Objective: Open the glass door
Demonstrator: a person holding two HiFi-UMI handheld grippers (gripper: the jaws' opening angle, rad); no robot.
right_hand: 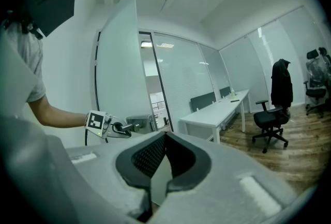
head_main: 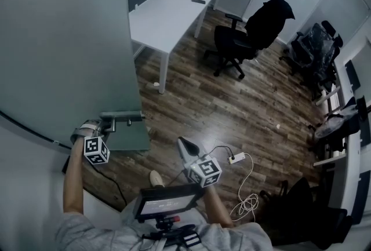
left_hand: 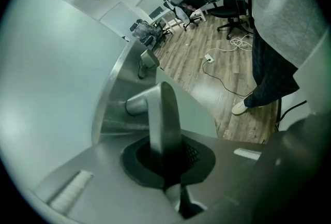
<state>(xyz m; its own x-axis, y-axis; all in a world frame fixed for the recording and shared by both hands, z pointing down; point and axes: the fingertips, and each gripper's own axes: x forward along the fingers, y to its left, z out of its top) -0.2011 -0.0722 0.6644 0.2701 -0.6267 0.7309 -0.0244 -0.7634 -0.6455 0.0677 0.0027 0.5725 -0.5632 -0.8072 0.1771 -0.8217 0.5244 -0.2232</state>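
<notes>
Looking down in the head view first, I have the left gripper (head_main: 106,126) at the near left, meeting the metal handle (head_main: 124,122) on the near edge of the frosted glass door (head_main: 64,41). The door stands partly swung, with wood floor (head_main: 232,105) showing to its right. My left forearm reaches straight out to the handle with the gripper angled downward. The right gripper (head_main: 182,144) floats in front of my body, right of the handle and well apart from it. A power strip (head_main: 235,158) with its cable lies on the floor further right.

In the left gripper view the jaws are clamped on the handle's lever, which stands upright between the pads. The door's metal edge runs just beyond it.

In the right gripper view the jaws are together with nothing between them. That gripper is held roughly level and looks across at the door, with a white desk (right_hand: 220,112) and office chair (right_hand: 271,119) far to the right.

My worry is the grip. The lever is smooth metal and the pads hold only a short stretch of it, so a pull that drifts off the door's swing could slide them off the end. The lever would then snap back. Swinging the door wide could also bring its edge against my idle right gripper.
</notes>
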